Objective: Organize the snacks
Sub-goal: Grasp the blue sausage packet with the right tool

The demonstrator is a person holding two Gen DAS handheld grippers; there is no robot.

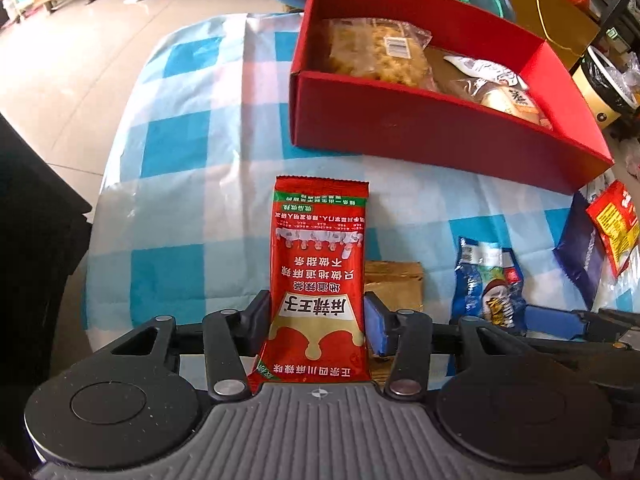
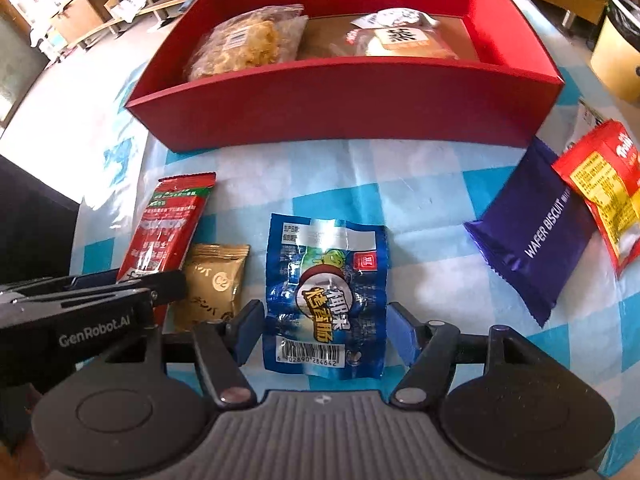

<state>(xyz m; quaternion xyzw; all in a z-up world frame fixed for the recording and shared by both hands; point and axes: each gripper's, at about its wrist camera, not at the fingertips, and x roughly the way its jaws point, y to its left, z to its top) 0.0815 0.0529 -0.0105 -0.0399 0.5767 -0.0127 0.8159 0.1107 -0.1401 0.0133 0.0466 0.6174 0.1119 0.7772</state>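
Red snack packet [image 1: 318, 280]: long, narrow, glossy, with white Chinese lettering and a green band at its far end. Long axis runs away from the camera toward the red box [image 1: 440, 132]. It sits between the left gripper [image 1: 318, 312] pads, clamped at its near half, above the checked tablecloth [image 1: 180, 184]. Right gripper [image 2: 322, 328] jaws straddle the blue sausage packet [image 2: 326, 296] without touching.

A: What's in my left gripper [image 1: 318, 318]?
B: Red spicy-strip packet [image 1: 318, 280], pads pressed on both long edges, packet pointing away over the blue check cloth [image 1: 180, 160].
A: Beside it?
B: Gold sachet [image 1: 394, 284] just right, blue packet [image 1: 490, 284] further right. Red box [image 1: 420, 128] beyond, snacks inside.
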